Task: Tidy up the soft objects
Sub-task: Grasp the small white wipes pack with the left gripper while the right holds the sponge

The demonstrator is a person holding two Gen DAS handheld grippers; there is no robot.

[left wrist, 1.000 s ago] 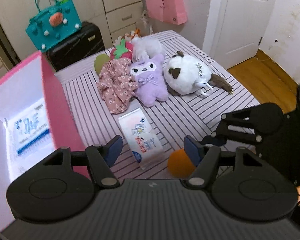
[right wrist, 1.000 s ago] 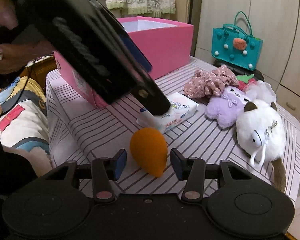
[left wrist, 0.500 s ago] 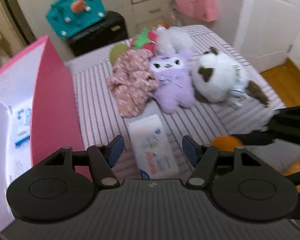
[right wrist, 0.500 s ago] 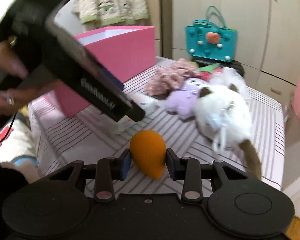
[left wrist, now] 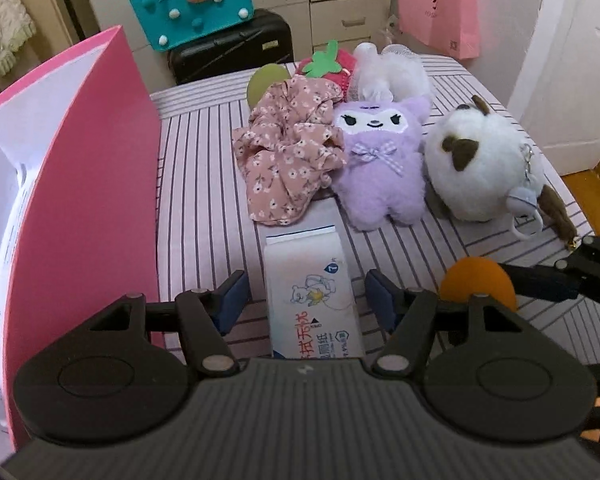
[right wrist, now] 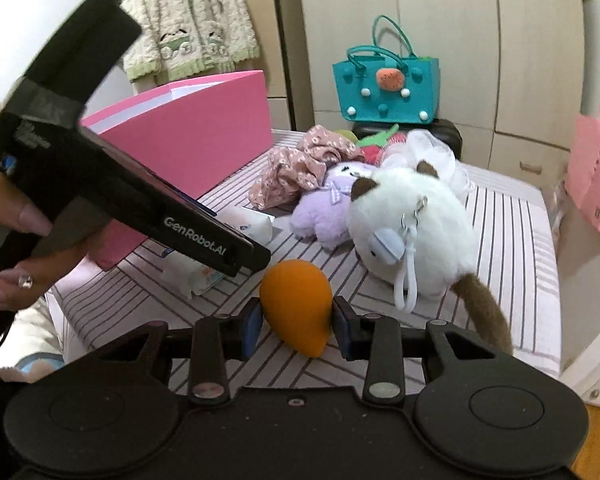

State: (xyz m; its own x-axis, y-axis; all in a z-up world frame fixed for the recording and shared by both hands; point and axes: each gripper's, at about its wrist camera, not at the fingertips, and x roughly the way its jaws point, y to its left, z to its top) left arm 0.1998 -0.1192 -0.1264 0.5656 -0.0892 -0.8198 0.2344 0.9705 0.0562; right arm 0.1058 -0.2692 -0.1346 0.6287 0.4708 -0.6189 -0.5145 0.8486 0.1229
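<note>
The right claw [right wrist: 296, 322] is clenched on the orange makeup sponge [right wrist: 298, 300], both blue pads touching its sides near the middle of the right wrist view; its pointed end aims toward the bottom of the frame. Whether the sponge is clear of the striped tabletop [right wrist: 500, 220] or resting on it cannot be told.

In the left wrist view the left claw [left wrist: 306, 296] is released, its fingers spread to either side of the tissue pack [left wrist: 314, 300] lying at lower centre, without touching it. The same sponge [left wrist: 478, 284] shows at right, just beyond the left claw's right finger.

Above the pack, in a row across the middle of the frame, lie a floral scrunchie [left wrist: 288, 160], a purple plush [left wrist: 380, 168] and a white round plush cat [left wrist: 484, 172] with brown ears, each touching its neighbour. A strawberry plush [left wrist: 332, 66] and a white mesh bath puff [left wrist: 388, 76] sit behind them.

The open pink box [left wrist: 96, 184] fills the left side.
</note>
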